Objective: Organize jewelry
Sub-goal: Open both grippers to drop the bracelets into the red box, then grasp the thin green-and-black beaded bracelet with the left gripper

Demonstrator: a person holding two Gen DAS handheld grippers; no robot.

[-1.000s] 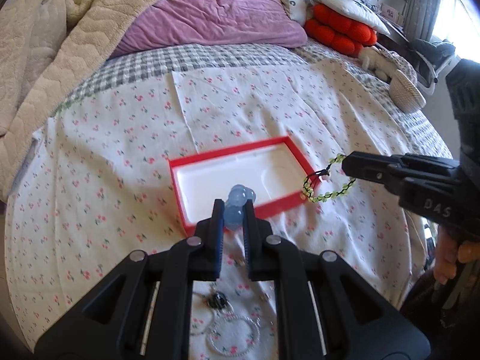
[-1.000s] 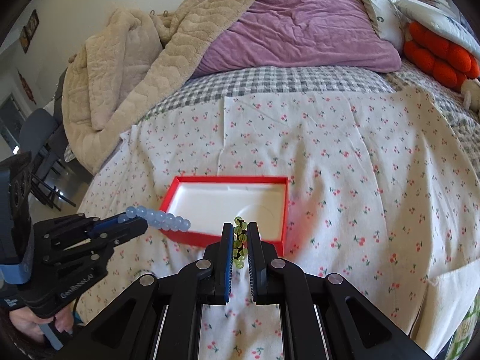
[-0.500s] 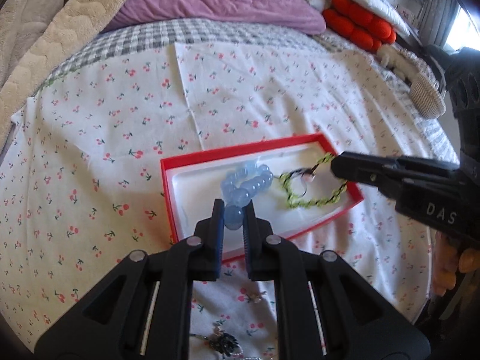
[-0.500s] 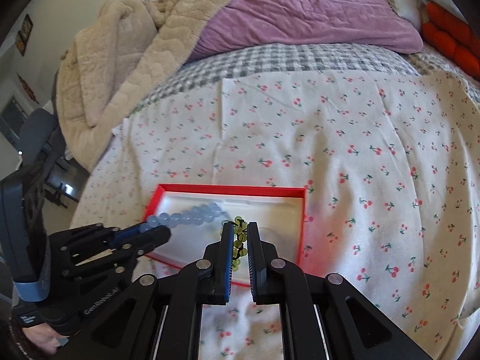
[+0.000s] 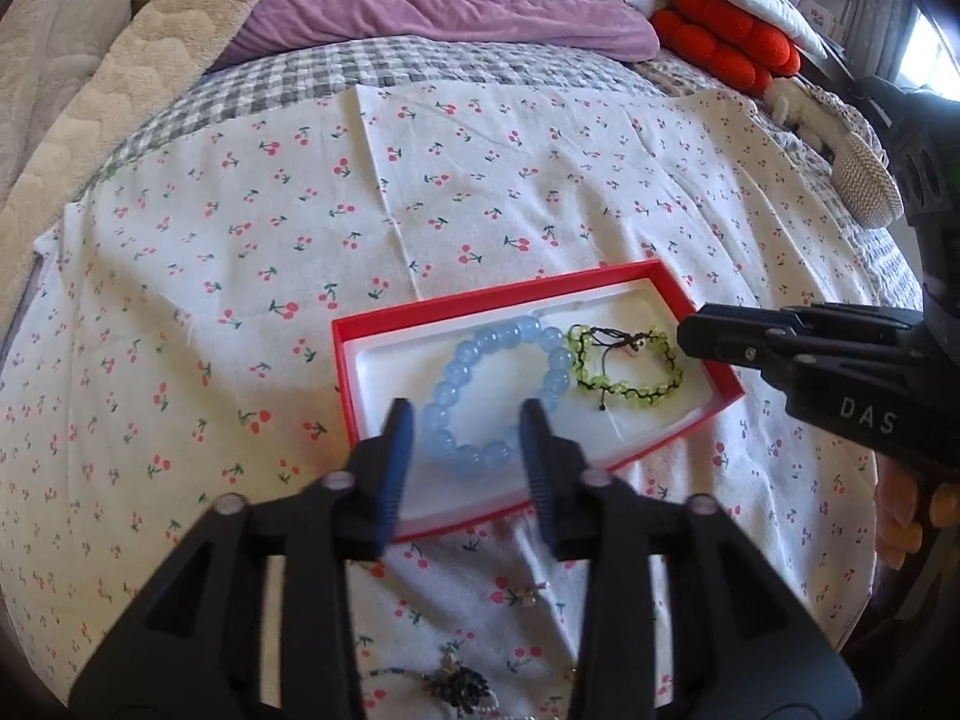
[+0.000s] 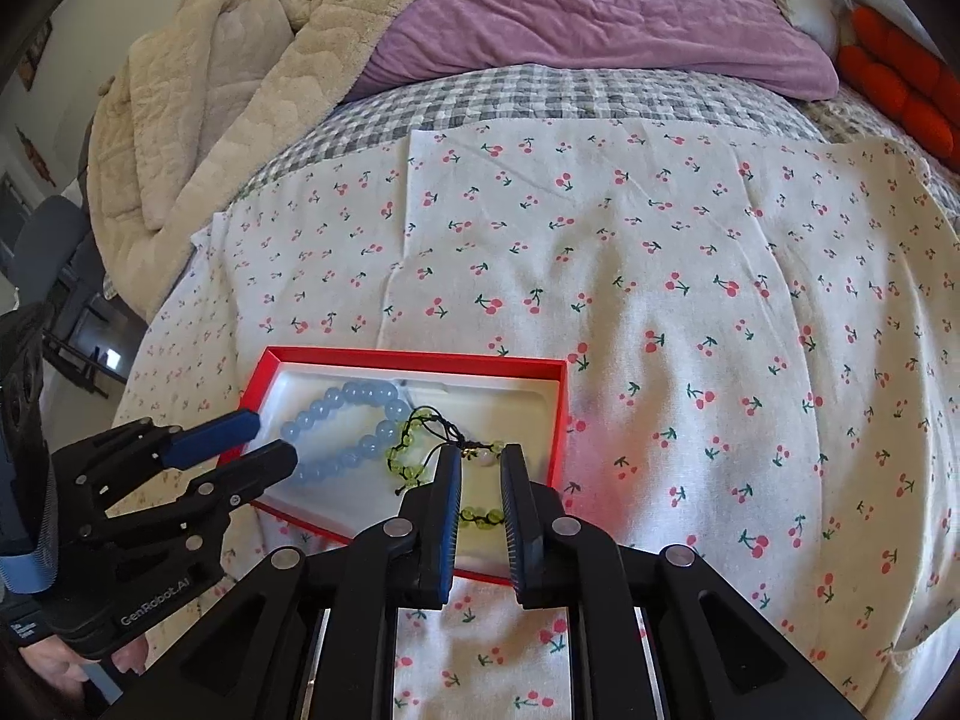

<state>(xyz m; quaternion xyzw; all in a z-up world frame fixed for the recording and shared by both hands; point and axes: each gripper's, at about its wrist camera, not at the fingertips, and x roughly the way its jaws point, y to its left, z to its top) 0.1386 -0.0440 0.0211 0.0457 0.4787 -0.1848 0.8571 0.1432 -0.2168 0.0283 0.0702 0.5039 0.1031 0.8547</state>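
A red box with a white lining (image 5: 690,306) (image 6: 420,355) lies on the cherry-print cloth. A light blue bead bracelet (image 5: 447,369) (image 6: 336,408) lies in it, beside a green bead bracelet with black cord (image 5: 636,390) (image 6: 408,462). My left gripper (image 5: 468,414) (image 6: 264,441) is open above the blue bracelet, holding nothing. My right gripper (image 6: 480,462) (image 5: 690,330) is open just above the green bracelet, holding nothing.
More jewelry lies on the cloth in front of the box: a small charm (image 5: 528,597) and a dark beaded piece (image 5: 456,681). A beige blanket (image 6: 240,90), a purple duvet (image 6: 600,12) and red cushions (image 5: 720,42) lie farther back on the bed.
Both grippers carried their bracelets over the box, lowered them and opened. The blue and green bracelets now lie loose in the box.
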